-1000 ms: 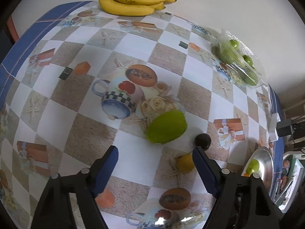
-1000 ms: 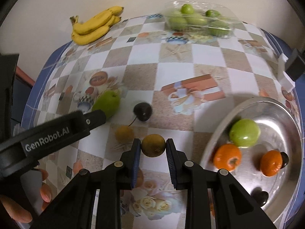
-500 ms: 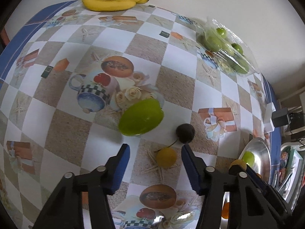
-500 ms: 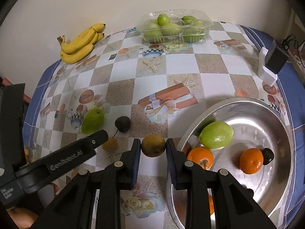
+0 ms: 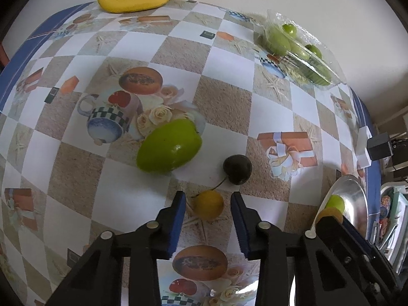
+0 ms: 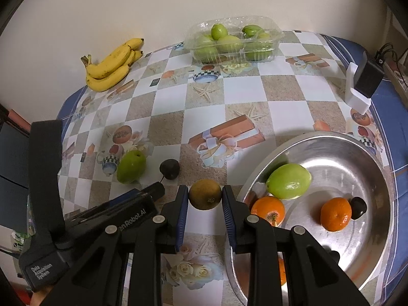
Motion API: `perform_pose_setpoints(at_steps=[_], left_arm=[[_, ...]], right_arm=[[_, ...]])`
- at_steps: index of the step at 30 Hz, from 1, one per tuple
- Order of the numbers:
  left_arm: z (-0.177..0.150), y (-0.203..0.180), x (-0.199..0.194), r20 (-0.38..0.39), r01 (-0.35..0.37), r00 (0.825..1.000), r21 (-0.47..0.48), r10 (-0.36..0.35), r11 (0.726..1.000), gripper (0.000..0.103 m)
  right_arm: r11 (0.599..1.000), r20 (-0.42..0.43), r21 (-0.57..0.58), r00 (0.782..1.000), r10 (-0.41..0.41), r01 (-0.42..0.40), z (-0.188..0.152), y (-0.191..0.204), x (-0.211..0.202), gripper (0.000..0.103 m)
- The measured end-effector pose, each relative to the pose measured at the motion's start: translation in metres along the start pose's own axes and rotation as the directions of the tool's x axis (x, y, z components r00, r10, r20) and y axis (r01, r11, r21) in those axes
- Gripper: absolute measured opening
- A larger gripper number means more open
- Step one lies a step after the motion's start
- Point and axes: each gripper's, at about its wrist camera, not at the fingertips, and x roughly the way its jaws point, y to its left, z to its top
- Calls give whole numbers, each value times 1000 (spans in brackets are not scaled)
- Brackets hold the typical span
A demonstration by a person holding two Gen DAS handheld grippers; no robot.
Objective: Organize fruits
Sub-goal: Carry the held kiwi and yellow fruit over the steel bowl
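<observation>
Left hand-held gripper closing around yellow fruit, oranges right-view only

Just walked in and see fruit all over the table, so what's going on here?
A person is sorting fruit with two handheld grippers. The right gripper is shut on a brownish round fruit, beside the metal bowl that already holds a green fruit and oranges. The left gripper has just been closing around a small yellow fruit, with slight gaps left. A green fruit and a dark fruit wait on the tablecloth.
</observation>
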Motion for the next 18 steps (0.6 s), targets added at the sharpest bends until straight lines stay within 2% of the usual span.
perform_pose_setpoints(at_steps=[11, 18], left_arm=[[-2, -4, 2, 12, -11, 1000, 1, 11, 1000, 29], [-2, -3, 2, 16, -19, 1000, 1, 19, 1000, 27]], right_arm=[[999, 8, 20, 1000, 27, -27, 1, -6, -5, 28], [999, 6, 22, 1000, 27, -27, 1, -6, -5, 28]])
